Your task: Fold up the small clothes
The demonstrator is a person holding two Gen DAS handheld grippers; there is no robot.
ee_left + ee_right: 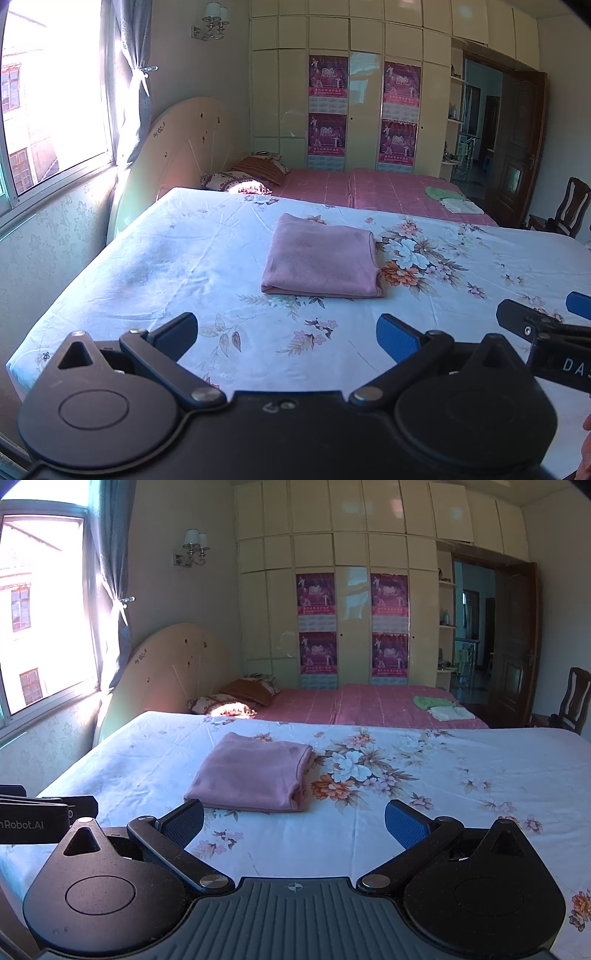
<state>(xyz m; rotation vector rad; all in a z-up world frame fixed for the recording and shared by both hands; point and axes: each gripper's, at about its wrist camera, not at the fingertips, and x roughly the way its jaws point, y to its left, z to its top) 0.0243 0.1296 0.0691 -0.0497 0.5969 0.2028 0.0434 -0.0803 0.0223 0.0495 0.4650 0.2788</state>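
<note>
Holding both tools low over the floral sheet, we keep the left gripper spread wide with nothing between its 2 fingers, and the right gripper likewise wide and empty. The pink cloth, folded into a flat rectangle, lies ahead of both sets of fingertips, clear of them, slightly left of the right gripper's gap.
</note>
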